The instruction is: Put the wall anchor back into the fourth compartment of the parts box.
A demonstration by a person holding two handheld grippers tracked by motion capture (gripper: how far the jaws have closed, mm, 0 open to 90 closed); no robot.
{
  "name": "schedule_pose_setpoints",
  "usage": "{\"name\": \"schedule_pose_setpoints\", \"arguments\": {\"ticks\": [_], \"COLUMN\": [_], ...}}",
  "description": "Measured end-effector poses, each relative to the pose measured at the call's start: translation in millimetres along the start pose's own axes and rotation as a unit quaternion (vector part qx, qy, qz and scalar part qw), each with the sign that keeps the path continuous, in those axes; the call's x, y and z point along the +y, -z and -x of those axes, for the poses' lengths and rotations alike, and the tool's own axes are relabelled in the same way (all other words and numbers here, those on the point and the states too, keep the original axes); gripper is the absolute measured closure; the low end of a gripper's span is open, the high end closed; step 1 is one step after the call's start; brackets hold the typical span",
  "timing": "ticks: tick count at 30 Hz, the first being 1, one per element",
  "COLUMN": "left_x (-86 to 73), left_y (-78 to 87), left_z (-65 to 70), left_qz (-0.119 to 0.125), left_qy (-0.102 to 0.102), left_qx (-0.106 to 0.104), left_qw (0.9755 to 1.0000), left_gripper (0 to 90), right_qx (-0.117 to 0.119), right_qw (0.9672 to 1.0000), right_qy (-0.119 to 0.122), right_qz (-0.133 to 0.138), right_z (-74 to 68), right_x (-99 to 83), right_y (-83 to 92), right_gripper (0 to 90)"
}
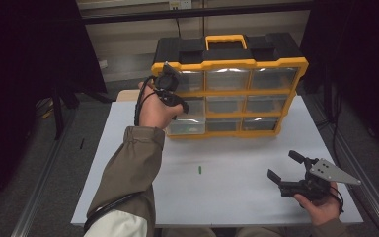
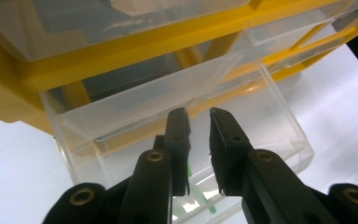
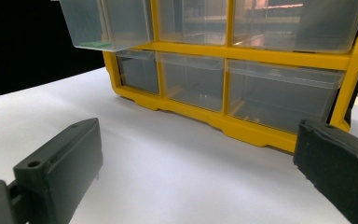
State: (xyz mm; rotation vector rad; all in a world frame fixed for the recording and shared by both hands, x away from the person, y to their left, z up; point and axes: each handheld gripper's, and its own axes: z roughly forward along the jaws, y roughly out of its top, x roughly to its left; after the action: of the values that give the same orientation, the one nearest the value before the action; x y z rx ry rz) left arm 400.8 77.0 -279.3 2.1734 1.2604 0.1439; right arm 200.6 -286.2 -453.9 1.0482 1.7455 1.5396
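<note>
Left gripper (image 2: 198,140) held over pulled-out clear drawer (image 2: 177,140) at left side of yellow organizer (image 1: 229,94); jaws parted by narrow gap, nothing pinched between them. Small green pieces (image 2: 200,198) seen lying in drawer below jaws, so drop-off step judged in hand. One green piece (image 1: 199,170) left on white table (image 1: 128,148), between the hands. Right gripper (image 1: 284,168) rested near table's right edge, jaws spread wide, empty. Next judged: stray piece to be picked up and carried to drawer, or drawer pushed shut.

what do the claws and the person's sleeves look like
Both are black two-jaw tools. The right claw carries a grey three-cornered plate. A black cable loops from the left claw. The left sleeve is olive-brown with a pale layer near the elbow.
</note>
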Motion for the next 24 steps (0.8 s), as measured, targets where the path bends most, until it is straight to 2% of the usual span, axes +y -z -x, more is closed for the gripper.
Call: {"name": "schedule_pose_setpoints", "arguments": {"ticks": [1, 6, 11, 12, 15, 24], "left_x": [0.0, 0.9, 2.4, 2.9, 3.2, 3.5], "left_y": [-0.2, 2.0, 3.5, 3.5, 3.1, 4.2], "left_z": [1.8, 7.8, 13.7, 13.9, 17.4, 25.8], "left_qz": [0.008, 0.004, 0.011, 0.010, 0.011, 0.013], "left_qy": [0.007, -0.005, -0.010, -0.017, -0.016, -0.033], "left_qx": [-0.004, -0.024, -0.033, -0.035, -0.044, -0.055], "left_qw": [0.9999, 0.9997, 0.9993, 0.9992, 0.9988, 0.9979], "left_gripper": [76.2, 72.5, 68.2, 68.0, 64.2, 54.5], "right_qx": [0.000, 0.001, 0.001, 0.001, -0.001, 0.001], "right_qw": [1.0000, 1.0000, 1.0000, 1.0000, 1.0000, 1.0000], "right_qy": [0.000, 0.000, 0.000, 0.000, -0.001, 0.001], "right_qz": [0.000, -0.001, 0.000, -0.001, -0.001, -0.001], "right_z": [0.0, -0.1, -0.1, -0.1, -0.8, 0.0], "right_x": [0.0, -0.1, -0.1, -0.1, 0.0, -0.2], "right_y": [-0.1, 0.0, 0.0, 0.0, -0.3, 0.0], "right_gripper": [1.1, 1.1, 1.1, 1.1, 1.1, 1.1]}}
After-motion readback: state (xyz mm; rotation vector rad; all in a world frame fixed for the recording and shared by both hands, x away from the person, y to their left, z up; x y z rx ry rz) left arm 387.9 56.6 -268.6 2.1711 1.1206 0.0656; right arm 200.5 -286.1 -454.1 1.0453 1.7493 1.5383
